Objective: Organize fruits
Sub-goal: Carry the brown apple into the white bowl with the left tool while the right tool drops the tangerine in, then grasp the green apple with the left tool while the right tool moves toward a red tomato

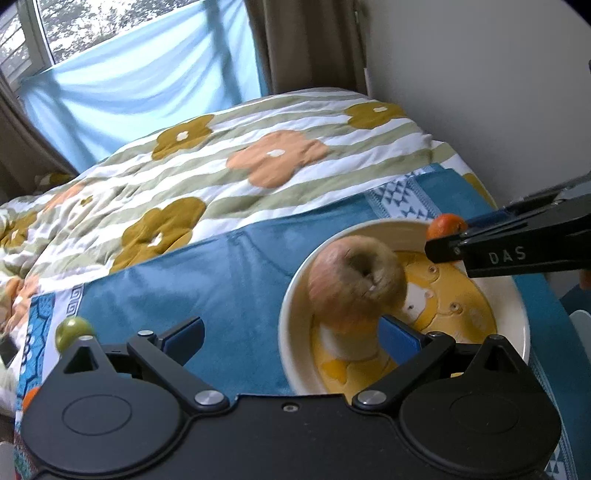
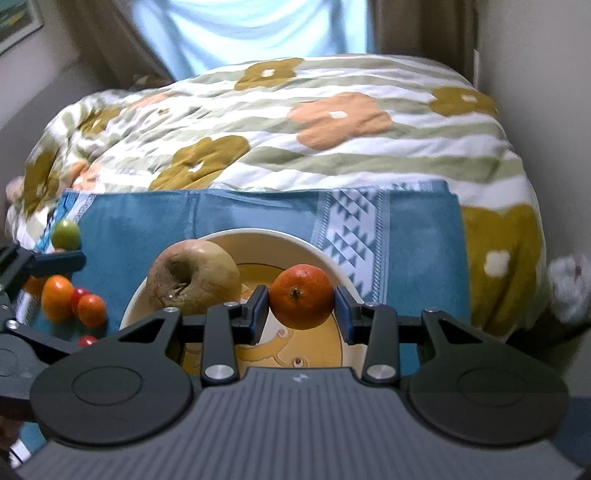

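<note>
Orange rind sits pinched between our right gripper (image 2: 301,308)'s blue pads: the mandarin (image 2: 302,296) hangs over the cream bowl (image 2: 332,258), at three o'clock of the apple (image 2: 194,277) already lying inside. Our left gripper (image 1: 291,338) is spread wide and holds nothing. We judge the drop is next: lower, then part the pads. Loose fruits (image 2: 70,295) wait at nine o'clock on the blue cloth (image 2: 240,214), spread over a flowered quilt (image 2: 295,122) beneath a curtained window (image 2: 240,26).

Left gripper (image 1: 291,338): black linkage arms, silver pivot screws, blue finger pads (image 1: 400,338). Right gripper (image 2: 301,308) matches, ribbed grey body; beside its finger, white "DAS" lettering.
</note>
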